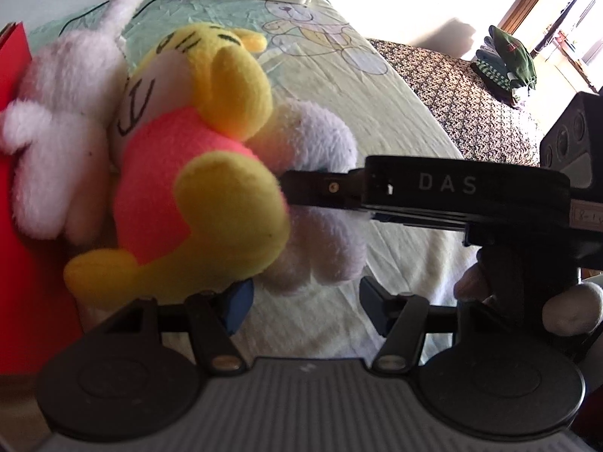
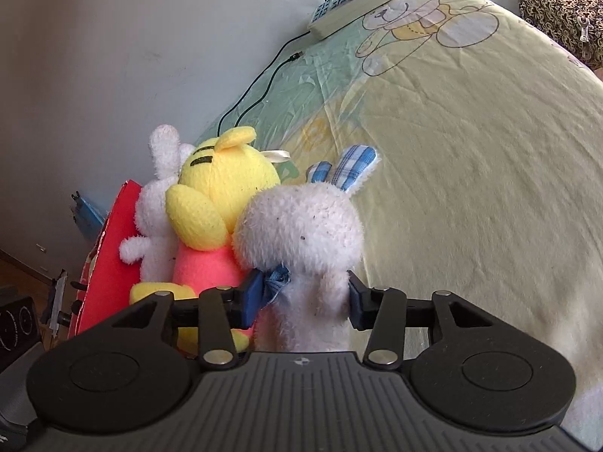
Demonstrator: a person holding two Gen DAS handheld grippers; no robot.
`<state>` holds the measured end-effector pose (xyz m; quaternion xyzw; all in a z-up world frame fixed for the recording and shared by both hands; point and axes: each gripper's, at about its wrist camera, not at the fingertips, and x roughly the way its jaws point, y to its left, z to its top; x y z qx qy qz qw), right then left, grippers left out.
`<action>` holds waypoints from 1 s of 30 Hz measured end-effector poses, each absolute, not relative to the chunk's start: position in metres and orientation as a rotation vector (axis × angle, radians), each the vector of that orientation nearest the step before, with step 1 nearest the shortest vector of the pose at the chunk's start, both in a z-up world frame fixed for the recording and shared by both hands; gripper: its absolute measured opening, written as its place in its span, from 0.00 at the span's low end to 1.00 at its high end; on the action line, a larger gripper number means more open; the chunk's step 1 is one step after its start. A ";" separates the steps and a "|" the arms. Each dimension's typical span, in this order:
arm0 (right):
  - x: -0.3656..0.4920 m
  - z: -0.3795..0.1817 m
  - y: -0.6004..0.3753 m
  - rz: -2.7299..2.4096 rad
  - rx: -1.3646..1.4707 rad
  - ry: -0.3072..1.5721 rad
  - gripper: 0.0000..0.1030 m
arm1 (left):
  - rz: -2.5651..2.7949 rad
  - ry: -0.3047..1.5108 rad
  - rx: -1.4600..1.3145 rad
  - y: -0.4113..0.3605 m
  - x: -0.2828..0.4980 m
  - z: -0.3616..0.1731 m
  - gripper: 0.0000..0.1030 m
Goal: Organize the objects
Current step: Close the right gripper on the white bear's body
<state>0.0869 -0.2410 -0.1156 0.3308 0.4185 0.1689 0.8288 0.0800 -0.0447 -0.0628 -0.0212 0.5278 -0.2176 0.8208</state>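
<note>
My left gripper (image 1: 297, 303) stands half open on nothing, the yellow plush bear in a pink shirt (image 1: 196, 173) just ahead-left. My right gripper (image 2: 305, 299) pinches the white plush rabbit (image 2: 301, 241) at its neck. I judge I'm lining toys up on the bed (image 2: 471, 188); next, release.

bed sheet (image 2: 471, 188) | on it: power strip (image 2: 354, 3), three plush toys (image 2: 301, 226), cable (image 2: 260, 86)

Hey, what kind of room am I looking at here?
Most likely a bedroom: a bed sheet printed with cartoon bears, plush toys such as the yellow plush on it, and folded clothes piled nearby.
</note>
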 end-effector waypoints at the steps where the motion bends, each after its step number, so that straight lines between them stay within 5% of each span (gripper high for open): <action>1: 0.086 -0.115 -0.243 0.361 0.710 0.892 0.42 | -0.472 1.125 -0.047 -0.046 0.080 -0.062 0.66; 4: 0.078 -0.112 -0.250 0.358 0.730 0.904 0.40 | -0.508 1.126 -0.032 -0.054 0.077 -0.060 0.82; 9: 0.057 -0.109 -0.257 0.344 0.736 0.922 0.40 | -0.566 1.114 0.011 -0.068 0.068 -0.060 0.86; 30: -0.012 -0.057 -0.230 0.321 0.685 0.812 0.41 | -0.714 0.927 0.047 -0.046 0.012 0.000 0.74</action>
